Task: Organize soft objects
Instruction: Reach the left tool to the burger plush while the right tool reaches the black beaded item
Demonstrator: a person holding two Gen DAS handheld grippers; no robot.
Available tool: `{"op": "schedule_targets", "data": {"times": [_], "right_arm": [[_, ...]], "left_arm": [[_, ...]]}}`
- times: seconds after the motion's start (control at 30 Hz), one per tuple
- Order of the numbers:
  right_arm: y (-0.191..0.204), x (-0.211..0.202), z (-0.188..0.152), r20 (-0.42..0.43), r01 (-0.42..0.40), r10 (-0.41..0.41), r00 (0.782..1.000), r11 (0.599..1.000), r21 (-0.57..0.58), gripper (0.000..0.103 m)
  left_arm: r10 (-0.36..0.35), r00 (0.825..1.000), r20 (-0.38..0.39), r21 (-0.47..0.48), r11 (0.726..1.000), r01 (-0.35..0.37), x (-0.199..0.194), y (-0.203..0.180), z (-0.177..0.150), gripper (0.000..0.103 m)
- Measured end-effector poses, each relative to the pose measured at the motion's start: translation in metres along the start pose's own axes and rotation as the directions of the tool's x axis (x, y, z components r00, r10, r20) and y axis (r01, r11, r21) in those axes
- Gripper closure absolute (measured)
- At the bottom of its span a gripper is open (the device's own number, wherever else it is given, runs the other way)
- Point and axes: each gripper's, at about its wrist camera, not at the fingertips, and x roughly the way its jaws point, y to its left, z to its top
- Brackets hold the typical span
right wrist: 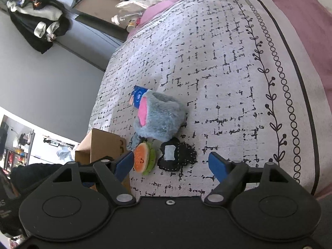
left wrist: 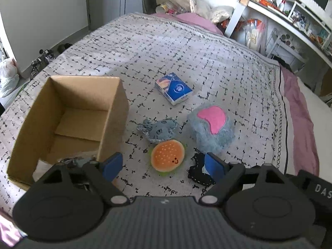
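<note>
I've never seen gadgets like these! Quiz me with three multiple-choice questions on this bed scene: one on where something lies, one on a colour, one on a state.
1. Where is the burger toy?
A. Inside the cardboard box
B. On the bedspread, outside the box
C. Held in fingers

2. What colour is the patch on the fluffy grey plush?
A. Pink
B. Yellow
C. Green

3. How is the left gripper?
A. Shut on the tissue pack
B. Shut on nothing
C. Open, holding nothing

Answers: B, the burger lies on the spread right of the box; A, a pink shape shows on its fur; C, its blue fingers stand wide apart with nothing between them.
</note>
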Motion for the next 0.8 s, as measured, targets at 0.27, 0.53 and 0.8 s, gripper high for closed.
{"op": "schedule_targets", "data": {"times": [0.27, 0.53, 0.8], "right_arm": [[-0.007, 0.011, 0.006, -0.022, 0.026, -0.026, 0.999, 0.999, 0.020, 0.025], [-0.015, 0.025, 0.011, -0.057, 0.032, -0.029, 0.998, 0.999, 0.044, 0.031], [-0.019, 0.039, 0.016, -0.089, 0.027, -0.022, 0.996, 0.998, 0.057, 0.042]], "left_arm": [[-0.006, 0.999, -0.039, 0.021, 1.000, 0.006, 0.029, -0.011, 0.000, 0.020], [0.010, 0.997, -0.078, 0.037, 0.999, -0.007, 0.059, -0.014, 0.003, 0.021], [0.004, 0.991, -0.132, 0.030, 1.000, 0.000, 0.087, -0.009, 0.001, 0.029]]}}
